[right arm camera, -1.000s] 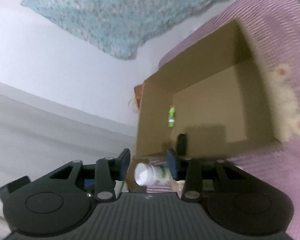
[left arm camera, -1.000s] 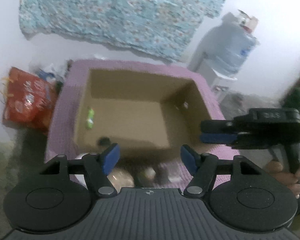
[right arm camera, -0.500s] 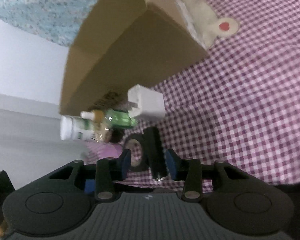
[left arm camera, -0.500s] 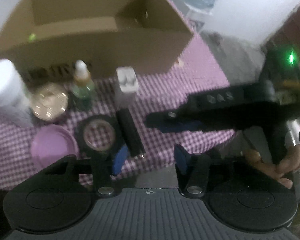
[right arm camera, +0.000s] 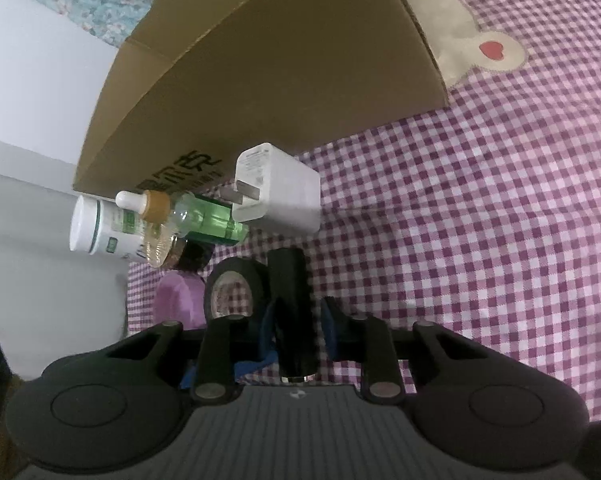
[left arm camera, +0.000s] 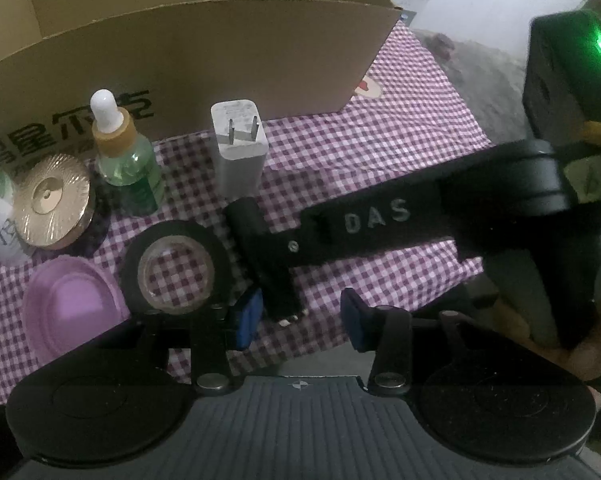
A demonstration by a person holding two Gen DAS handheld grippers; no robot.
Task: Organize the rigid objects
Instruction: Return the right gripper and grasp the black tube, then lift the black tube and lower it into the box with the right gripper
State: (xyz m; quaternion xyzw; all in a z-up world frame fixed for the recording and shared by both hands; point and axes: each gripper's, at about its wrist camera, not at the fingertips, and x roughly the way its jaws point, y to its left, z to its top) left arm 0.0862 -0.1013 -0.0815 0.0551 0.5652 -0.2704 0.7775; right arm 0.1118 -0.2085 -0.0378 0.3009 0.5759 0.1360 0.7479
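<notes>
Between the closing right gripper [right arm camera: 296,330] pads, black cylinder [right arm camera: 290,304] lies pointing toward the cardboard box [right arm camera: 260,60].

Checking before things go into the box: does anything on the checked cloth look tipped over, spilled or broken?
Nothing spilled or broken. The only thing lying down is the black stick, flat on the cloth between the right gripper's closing jaws. The dropper bottle and the charger stand upright by the box.

Raised letters "DAS" on the right hand-held gripper [left arm camera: 278,258], black Chinese characters on the cardboard box [left arm camera: 204,52]
</notes>
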